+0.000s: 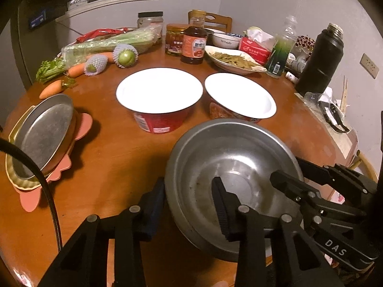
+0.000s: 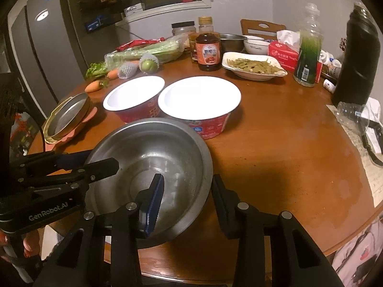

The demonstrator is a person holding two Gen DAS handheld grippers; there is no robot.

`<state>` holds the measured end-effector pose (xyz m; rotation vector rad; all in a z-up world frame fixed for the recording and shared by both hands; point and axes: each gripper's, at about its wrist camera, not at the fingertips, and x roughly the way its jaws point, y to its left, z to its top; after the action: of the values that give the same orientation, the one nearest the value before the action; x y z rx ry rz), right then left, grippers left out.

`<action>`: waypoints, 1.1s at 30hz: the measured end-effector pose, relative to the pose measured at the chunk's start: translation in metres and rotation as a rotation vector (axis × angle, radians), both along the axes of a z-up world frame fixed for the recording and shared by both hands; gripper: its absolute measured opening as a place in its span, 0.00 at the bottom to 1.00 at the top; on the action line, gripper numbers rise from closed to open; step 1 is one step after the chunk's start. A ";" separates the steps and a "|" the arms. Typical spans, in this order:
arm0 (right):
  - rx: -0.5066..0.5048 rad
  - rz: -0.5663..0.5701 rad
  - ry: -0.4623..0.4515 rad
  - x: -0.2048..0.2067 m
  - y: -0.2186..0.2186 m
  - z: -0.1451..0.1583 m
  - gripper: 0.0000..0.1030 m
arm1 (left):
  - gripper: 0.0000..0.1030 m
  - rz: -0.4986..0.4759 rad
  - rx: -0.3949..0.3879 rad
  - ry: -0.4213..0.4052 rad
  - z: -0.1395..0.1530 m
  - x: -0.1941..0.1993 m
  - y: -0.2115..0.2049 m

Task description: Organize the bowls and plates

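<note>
A steel bowl (image 1: 229, 165) (image 2: 153, 153) is at the table's near edge. My left gripper (image 1: 189, 205) straddles its left rim, one finger inside and one outside, jaws apart. My right gripper (image 2: 186, 203) straddles its right rim the same way; it also shows in the left wrist view (image 1: 292, 177). Whether the pads press the rim, I cannot tell. Two red paper bowls with white insides (image 1: 159, 91) (image 1: 239, 95) stand behind it. A steel plate (image 1: 45, 134) (image 2: 68, 114) lies tilted on a stack of yellow and pink plates at the left.
A white dish of cooked greens (image 1: 234, 59), a sauce bottle (image 1: 194, 45), jars, a tissue pack (image 1: 256, 47), a green bottle (image 1: 282, 50) and a black flask (image 1: 320, 59) crowd the far side. Celery, carrots and netted fruit lie far left. A fridge (image 2: 31, 55) stands left.
</note>
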<state>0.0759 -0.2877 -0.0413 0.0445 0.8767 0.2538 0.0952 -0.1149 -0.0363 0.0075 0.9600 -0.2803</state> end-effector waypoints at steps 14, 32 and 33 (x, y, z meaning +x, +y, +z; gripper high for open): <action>0.000 0.089 0.002 -0.005 0.038 0.000 0.41 | 0.38 0.074 0.020 -0.014 0.004 -0.017 0.041; -0.037 0.130 0.000 -0.003 0.073 -0.001 0.41 | 0.39 0.086 0.044 -0.029 0.001 -0.020 0.061; -0.042 0.132 0.002 -0.003 0.073 -0.001 0.41 | 0.39 0.085 0.043 -0.030 0.001 -0.020 0.061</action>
<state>0.0730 -0.2144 -0.0426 -0.0526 0.8875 0.3583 0.0750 -0.0539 -0.0351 0.0098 0.9343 -0.1810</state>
